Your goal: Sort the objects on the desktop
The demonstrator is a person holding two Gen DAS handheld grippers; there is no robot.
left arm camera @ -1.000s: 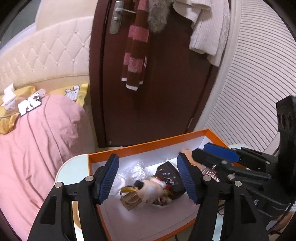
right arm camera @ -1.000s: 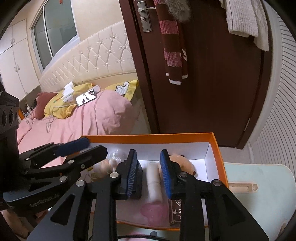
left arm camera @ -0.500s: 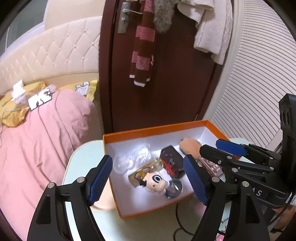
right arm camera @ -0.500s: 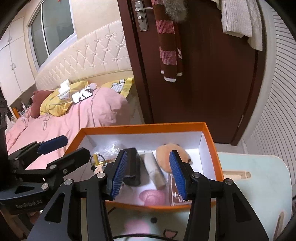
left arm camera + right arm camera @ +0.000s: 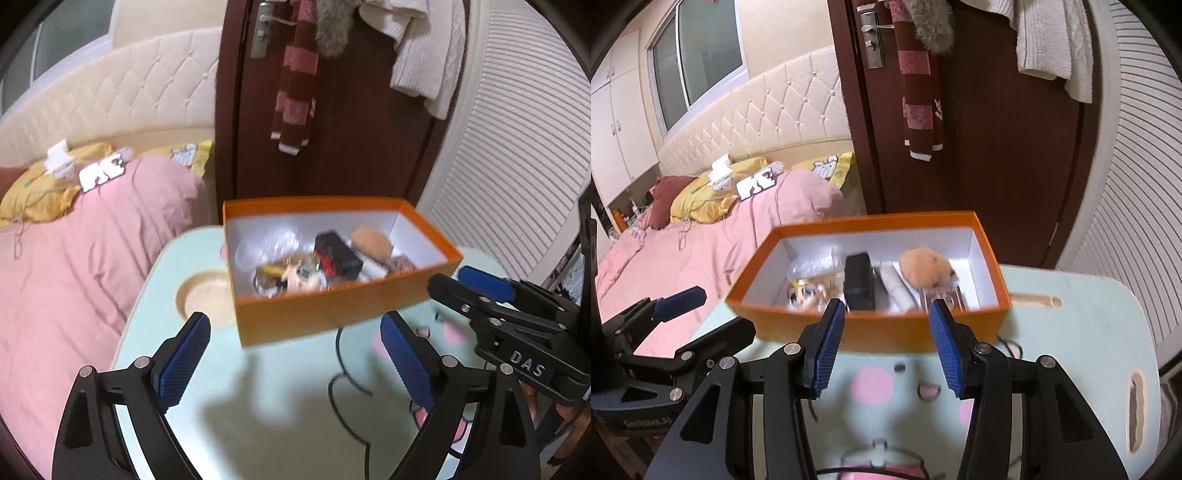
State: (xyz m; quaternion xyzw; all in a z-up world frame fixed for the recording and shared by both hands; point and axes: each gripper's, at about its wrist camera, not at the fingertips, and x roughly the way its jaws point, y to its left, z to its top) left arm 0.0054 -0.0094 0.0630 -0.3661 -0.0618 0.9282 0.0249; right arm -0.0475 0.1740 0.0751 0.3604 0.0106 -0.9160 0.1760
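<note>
My left gripper [image 5: 295, 363] has just been opening and now stands wide, nothing between its blue pads. My right gripper [image 5: 886, 345] is partly open, also empty. Both hover over the pale green tabletop [image 5: 266, 406], just short of the near wall of the orange cardboard box [image 5: 871, 334]. Inside lie a black case [image 5: 860, 282], a tan plush toy [image 5: 925, 267] and a small doll figure [image 5: 301, 278]. Bare tabletop lies beneath both grippers.

We see the orange box [image 5: 332, 317] smeared by blur; its near wall hides part of the doll [image 5: 807, 295] and black case [image 5: 860, 282]. The cable [image 5: 347, 387] runs off frame.
</note>
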